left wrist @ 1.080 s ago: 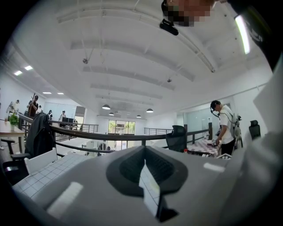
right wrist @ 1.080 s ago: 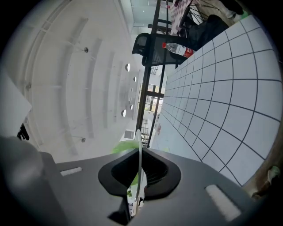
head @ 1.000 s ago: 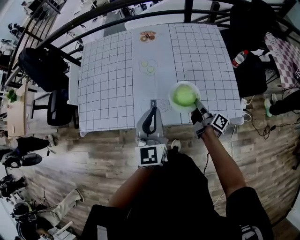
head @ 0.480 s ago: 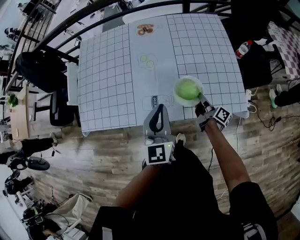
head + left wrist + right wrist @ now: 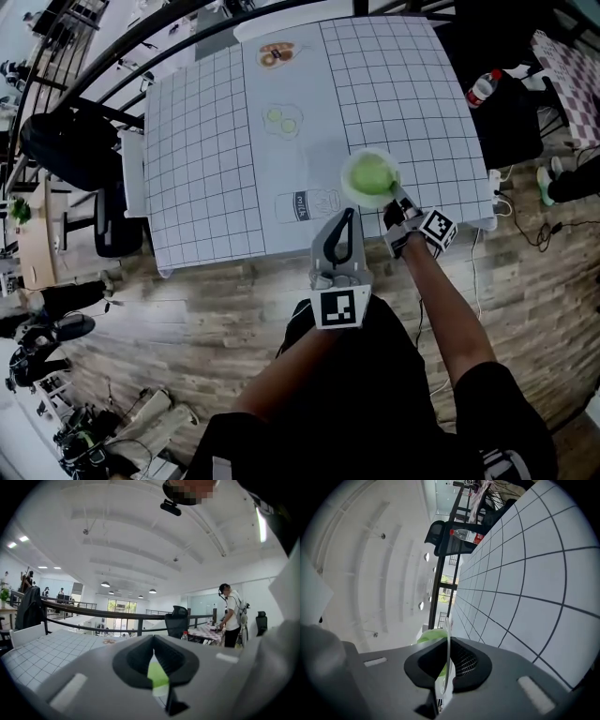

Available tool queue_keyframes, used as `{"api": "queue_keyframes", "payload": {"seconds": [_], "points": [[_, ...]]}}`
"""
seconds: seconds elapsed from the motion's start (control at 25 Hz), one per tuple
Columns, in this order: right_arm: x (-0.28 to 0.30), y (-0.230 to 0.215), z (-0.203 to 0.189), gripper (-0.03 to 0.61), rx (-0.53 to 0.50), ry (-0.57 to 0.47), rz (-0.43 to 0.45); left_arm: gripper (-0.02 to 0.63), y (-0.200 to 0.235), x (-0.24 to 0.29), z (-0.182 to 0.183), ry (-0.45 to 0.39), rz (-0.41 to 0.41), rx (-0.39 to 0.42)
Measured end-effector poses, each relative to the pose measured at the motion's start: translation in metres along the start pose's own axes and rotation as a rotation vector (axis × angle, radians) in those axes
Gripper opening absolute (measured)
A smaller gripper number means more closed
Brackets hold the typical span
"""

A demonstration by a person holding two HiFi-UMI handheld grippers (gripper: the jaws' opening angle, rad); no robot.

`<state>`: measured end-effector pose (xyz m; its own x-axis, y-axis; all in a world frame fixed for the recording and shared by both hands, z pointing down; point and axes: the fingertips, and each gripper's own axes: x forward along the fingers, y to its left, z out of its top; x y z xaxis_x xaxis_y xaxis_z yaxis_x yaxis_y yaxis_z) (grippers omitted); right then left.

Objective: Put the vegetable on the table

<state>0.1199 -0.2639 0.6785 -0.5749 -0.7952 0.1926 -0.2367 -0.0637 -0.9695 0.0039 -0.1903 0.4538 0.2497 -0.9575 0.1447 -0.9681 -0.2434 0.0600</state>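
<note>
A white plate (image 5: 353,192) carries a round pale-green vegetable (image 5: 372,173) and hangs over the near right part of the gridded table (image 5: 206,141). My right gripper (image 5: 399,200) is shut on the plate's near rim. In the right gripper view the thin rim (image 5: 447,625) stands edge-on between the jaws, with the green vegetable (image 5: 427,637) behind it. My left gripper (image 5: 348,217) is just left of the plate at the table's near edge, shut and holding nothing. In the left gripper view a sliver of the green vegetable (image 5: 157,676) shows past its jaws.
Flat pictures lie along the table's middle strip: a milk carton (image 5: 307,205), cucumber slices (image 5: 281,119) and a dish (image 5: 275,54). A bottle (image 5: 482,87) lies on dark things to the right. A black railing (image 5: 103,70) and chairs (image 5: 66,141) ring the far and left sides.
My left gripper has moved right and forward, ending close beside the plate. The right gripper still holds the plate at about the same spot on the table's near right.
</note>
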Motion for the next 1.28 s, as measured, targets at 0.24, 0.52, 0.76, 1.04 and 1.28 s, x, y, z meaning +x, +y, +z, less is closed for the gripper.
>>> {"api": "queue_keyframes", "payload": {"seconds": [0.24,0.52,0.76,1.04,1.28], "points": [[0.002,-0.012,0.003,0.009,-0.026,0.003,-0.032,0.009,-0.022,0.007,-0.021,0.021,-0.020,0.007],[0.009,-0.023,0.002,0.010,-0.007,-0.011,-0.048,0.009,-0.034,0.014,-0.033,0.043,-0.030,0.014],[0.011,-0.035,0.005,0.012,-0.034,-0.007,-0.057,0.009,-0.024,0.008,-0.038,0.057,-0.019,0.023],[0.013,-0.050,0.008,0.017,-0.016,-0.035,-0.101,0.009,-0.013,-0.002,-0.034,0.049,-0.021,0.008],[0.015,-0.063,0.010,0.015,-0.006,-0.047,-0.132,0.009,-0.017,-0.004,-0.037,0.052,-0.057,0.005]]}}
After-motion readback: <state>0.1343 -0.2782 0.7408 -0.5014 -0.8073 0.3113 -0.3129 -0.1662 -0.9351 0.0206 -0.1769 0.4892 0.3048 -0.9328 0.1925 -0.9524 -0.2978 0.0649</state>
